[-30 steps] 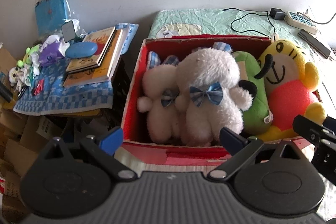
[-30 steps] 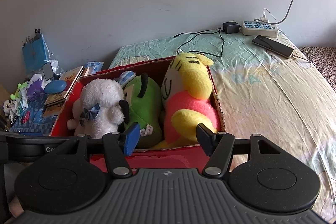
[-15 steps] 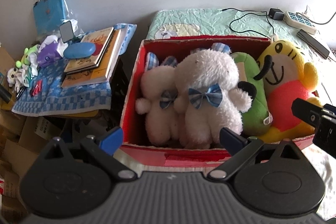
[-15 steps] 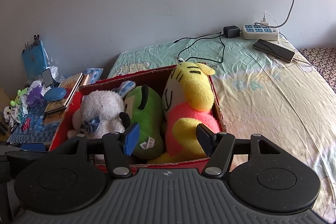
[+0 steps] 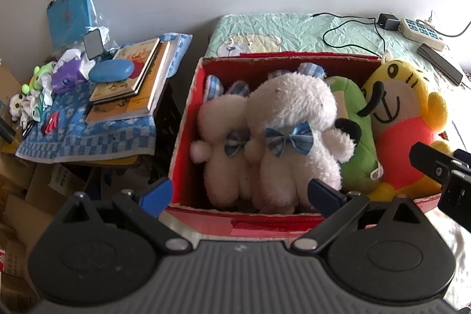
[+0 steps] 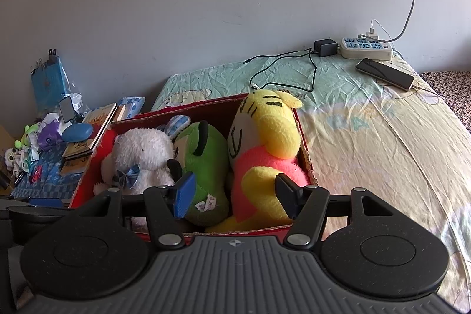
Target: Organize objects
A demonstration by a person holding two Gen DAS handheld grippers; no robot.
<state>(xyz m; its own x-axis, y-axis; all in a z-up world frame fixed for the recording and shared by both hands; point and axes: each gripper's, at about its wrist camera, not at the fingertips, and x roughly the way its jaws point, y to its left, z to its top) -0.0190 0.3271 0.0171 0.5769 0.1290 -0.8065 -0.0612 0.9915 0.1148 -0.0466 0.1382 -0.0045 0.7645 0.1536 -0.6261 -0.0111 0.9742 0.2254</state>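
A red cardboard box [image 5: 253, 222] [image 6: 206, 105] stands on the bed, packed with plush toys. In it sit a large white bear with a blue bow [image 5: 294, 114] [image 6: 141, 152], a smaller white bear [image 5: 220, 119], a green plush [image 5: 356, 137] [image 6: 206, 155] and a yellow plush in a pink shirt [image 5: 403, 114] [image 6: 270, 119]. My left gripper [image 5: 240, 193] hovers open at the box's near wall, in front of the white bears. My right gripper [image 6: 235, 193] is open too, over the near wall before the green and yellow toys. Neither holds anything.
Left of the box, a low stand with a blue checked cloth [image 5: 88, 140] carries stacked books [image 5: 132, 84], a blue case [image 5: 110, 69] and small toys. A power strip [image 6: 366, 47], a phone [image 6: 385, 72] and cables lie at the bed's far end. Bare sheet [image 6: 382, 161] stretches right.
The right gripper's finger sits slightly higher at the right edge of the left wrist view. Box and toys have not moved. Both grippers stay open.
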